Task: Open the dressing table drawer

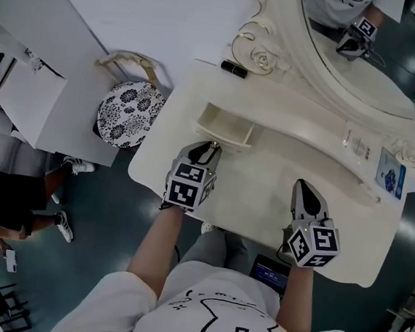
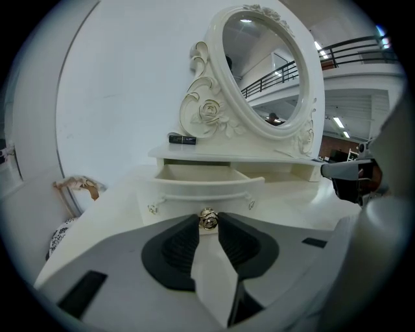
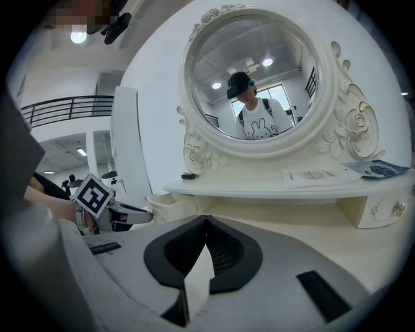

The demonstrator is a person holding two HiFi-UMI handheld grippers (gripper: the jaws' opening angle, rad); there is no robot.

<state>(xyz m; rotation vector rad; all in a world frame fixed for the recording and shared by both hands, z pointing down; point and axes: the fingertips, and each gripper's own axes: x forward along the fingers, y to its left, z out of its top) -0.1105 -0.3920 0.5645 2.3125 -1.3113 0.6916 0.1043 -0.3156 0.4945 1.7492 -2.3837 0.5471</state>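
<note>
The small left drawer point(image 1: 226, 125) of the cream dressing table point(image 1: 263, 197) stands pulled out, and its inside looks empty. My left gripper point(image 1: 211, 149) is at the drawer's front, shut on the gold rose-shaped knob point(image 2: 207, 219), which sits between the black pads point(image 2: 176, 249). In the left gripper view the open drawer point(image 2: 201, 181) lies straight ahead. My right gripper point(image 1: 303, 185) hovers over the table top to the right. Its tips meet with nothing between them, as the right gripper view shows point(image 3: 206, 217). That view also shows the open drawer point(image 3: 165, 204) at the left.
An oval mirror point(image 1: 367, 53) with a carved frame stands at the back. A black tube point(image 1: 234, 69) lies on the upper shelf, with a leaflet point(image 1: 391, 173) at the right. A shut drawer with a knob point(image 3: 389, 211) is at the right. A patterned stool point(image 1: 128, 114) stands left of the table.
</note>
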